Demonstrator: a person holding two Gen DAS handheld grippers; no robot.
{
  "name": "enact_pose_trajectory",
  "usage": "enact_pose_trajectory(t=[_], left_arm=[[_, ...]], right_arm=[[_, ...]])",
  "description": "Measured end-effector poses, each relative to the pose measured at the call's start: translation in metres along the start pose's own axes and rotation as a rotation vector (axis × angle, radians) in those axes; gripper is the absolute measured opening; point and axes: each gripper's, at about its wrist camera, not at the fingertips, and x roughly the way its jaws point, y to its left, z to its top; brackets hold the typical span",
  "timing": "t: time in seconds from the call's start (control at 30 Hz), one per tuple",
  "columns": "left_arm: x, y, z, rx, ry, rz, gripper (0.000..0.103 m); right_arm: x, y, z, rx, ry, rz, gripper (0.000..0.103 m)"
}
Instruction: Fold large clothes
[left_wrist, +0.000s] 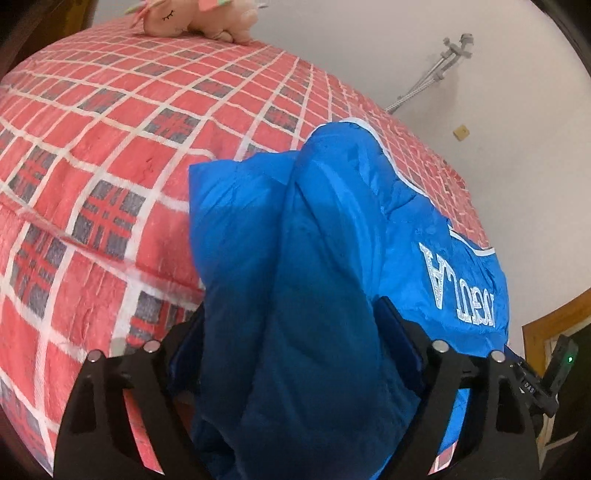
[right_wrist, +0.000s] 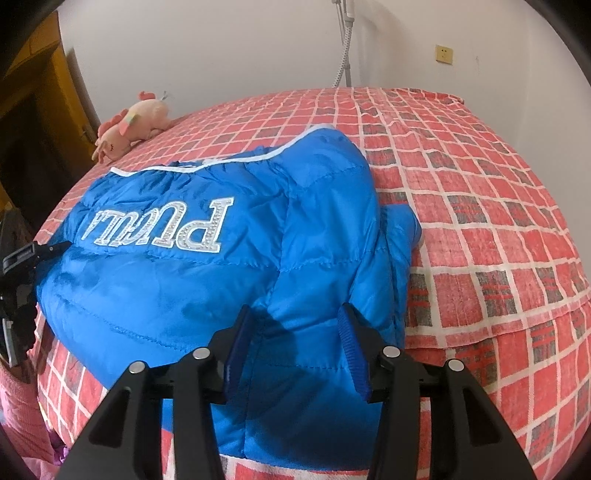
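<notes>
On the bed (right_wrist: 480, 229), atop a red checked cover, lies the blue padded jacket (right_wrist: 207, 280), partly folded, with silver letters across its upper face and a white trim along its far edge. It sits toward the near edge, and both claws meet it from that side.

Between the fingers of the left claw (left_wrist: 295, 354) rises a thick blue bundle of jacket, filling the whole gap and spilling over the near side; the lettered panel lies just to its right. Its jaws stand wide apart (as wide as the bulk between them), but the cloth hides the pads, so I cannot tell whether they press on it or merely flank it.

At the jacket's near right corner, the right claw (right_wrist: 295, 347) has its jaws about half apart, with a padded fold lying between the blue pads (right_wrist: 354, 350). Both pads touch the fabric, and the fold bulges up between them, so it looks clamped on the jacket.

From the right wrist view, the left claw's black frame shows at the jacket's left edge.

Far off near the wall rests a pink plush toy (right_wrist: 129, 125), well apart from the jacket.
</notes>
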Motion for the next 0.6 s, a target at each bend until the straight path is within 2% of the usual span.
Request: enact_pose_trajectory(t=[0.03,0.1,0.2,0.5,0.6], left_arm=[[-0.001,0.0014,-0.0013,0.0,-0.006,-0.01,0.078],[-0.0022,0.004,-0.0039,-0.02,0.003,-0.051,0.067],[-0.007,0.0036,-0.0076,-0.032,-0.01,-0.064,0.059],[-0.0026,0.0077,-0.0087,-0.038,0.001,-0.085,0.058],[-0.0074,0.0057,-0.006,-0.057,0.01,-0.087,0.054]], right_arm=[[0.001,-0.0002,0.001,0.002,0.003,-0.001,0.049],[0.0023,-0.0002,0.0022,0.003,0.007,-0.004,0.049],[0.0042,0.0012,0.0039,-0.001,0.012,-0.016,0.049],[0.0099,-0.0021,0.0031,0.011,0.003,0.006,0.05],[0.0092,-0.0018,0.005,0.012,0.012,0.006,0.05]])
